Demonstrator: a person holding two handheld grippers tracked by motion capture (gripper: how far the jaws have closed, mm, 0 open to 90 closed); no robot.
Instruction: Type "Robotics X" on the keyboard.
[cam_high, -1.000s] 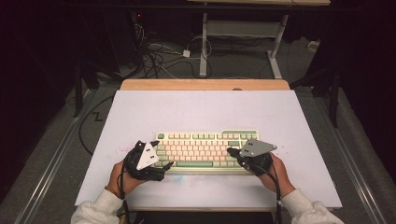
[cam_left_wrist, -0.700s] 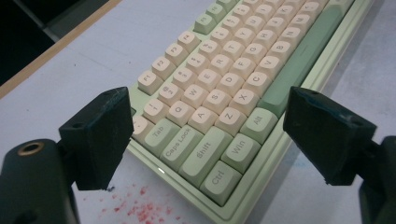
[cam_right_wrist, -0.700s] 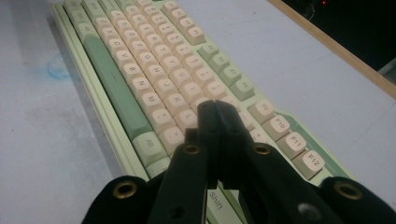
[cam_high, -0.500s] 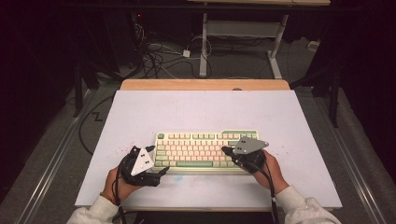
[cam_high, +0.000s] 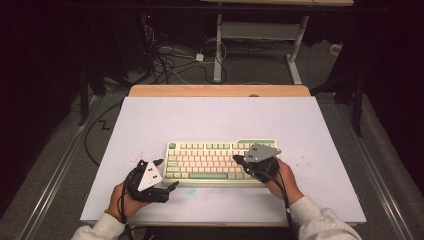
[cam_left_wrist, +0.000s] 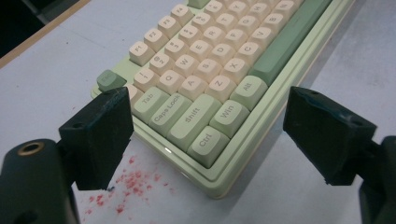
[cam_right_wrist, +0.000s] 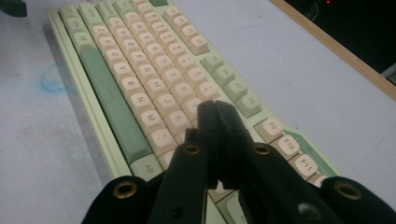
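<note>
**Keyboard flanked by two hand-held grippers**

A green and cream keyboard (cam_high: 220, 160) is seen lying flat on the white table top (cam_high: 210, 120), towards the near edge and a little right of the middle, its long side set parallel to that edge. A wooden strip (cam_high: 220, 90) is shown along the far side of the table.

The left gripper (cam_high: 162, 175) is held just off the keyboard's near left corner, low over the table. In the left gripper view its two black jaws are seen standing wide apart, with nothing between the pads; the corner with the Ctrl, Shift and Caps Lock keys (cam_left_wrist: 196, 121) is framed in the gap but is touched by neither jaw. Red speckles (cam_left_wrist: 128, 186) are scattered on the table beside that corner.

The right gripper (cam_high: 236, 160) is held over the right half of the keyboard. In the right gripper view its jaws are seen pressed together, tip to tip, with nothing clamped in them, and the tips are poised above the cream letter keys (cam_right_wrist: 177, 102) near the right end of the middle rows. Whether a key is actually touched cannot be told. A faint blue smudge (cam_right_wrist: 52, 79) is marked on the table in front of the space bar.
</note>
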